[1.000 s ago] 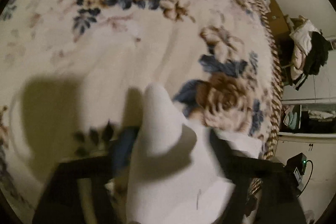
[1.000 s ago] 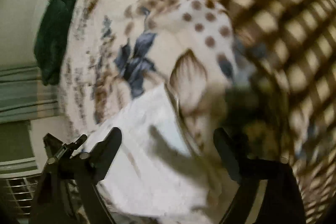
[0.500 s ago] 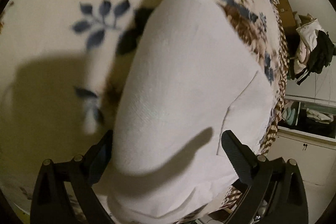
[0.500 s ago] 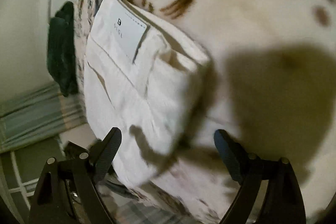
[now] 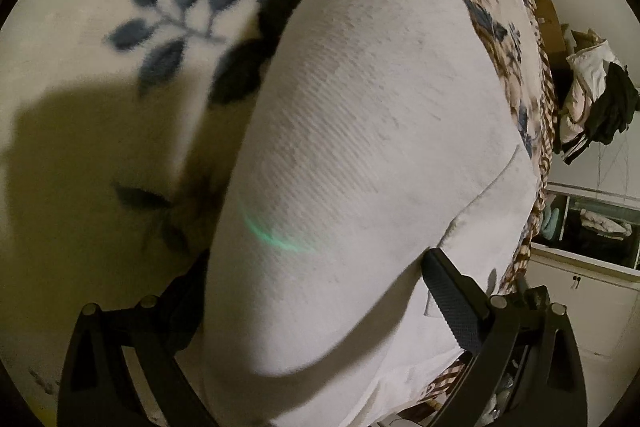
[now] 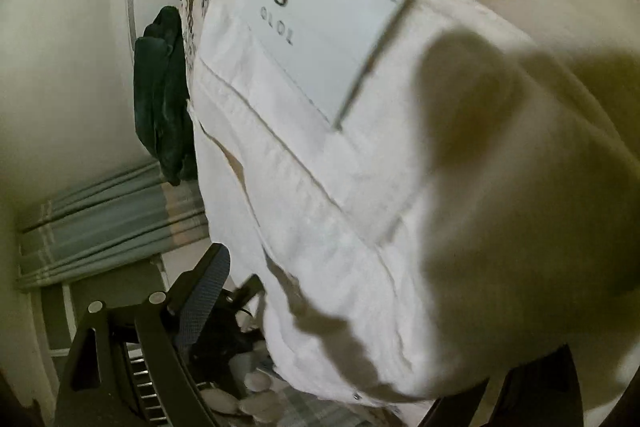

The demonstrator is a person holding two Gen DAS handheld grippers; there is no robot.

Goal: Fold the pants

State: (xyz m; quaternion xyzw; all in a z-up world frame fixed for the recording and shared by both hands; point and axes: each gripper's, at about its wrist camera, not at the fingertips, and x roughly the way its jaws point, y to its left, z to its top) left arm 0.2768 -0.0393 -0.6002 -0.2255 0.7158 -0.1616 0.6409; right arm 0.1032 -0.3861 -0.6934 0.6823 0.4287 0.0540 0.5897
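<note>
White pants point(image 5: 372, 155) lie folded in a thick bundle on a cream blanket with blue and brown flowers point(image 5: 120, 99). My left gripper point(image 5: 316, 291) is open, its two fingers wide apart on either side of the bundle's rounded fold. In the right wrist view the pants point(image 6: 344, 187) show their waistband and a white label marked "B". My right gripper point(image 6: 376, 311) is open and straddles the waistband end; its left finger point(image 6: 204, 291) hangs past the bed edge, its right finger mostly hidden behind cloth.
The blanket's brown checked border point(image 5: 536, 211) marks the bed edge at right. Beyond it are clothes heaped on a chair point(image 5: 596, 107) and a white cabinet point(image 5: 580, 291). In the right wrist view a dark green garment point(image 6: 164, 99) hangs by the wall, above striped curtains point(image 6: 112, 219).
Both grippers have moved in close over the folded pants. The left gripper has opened and let go of the cloth it held a second ago. The bundle now fills both views.
</note>
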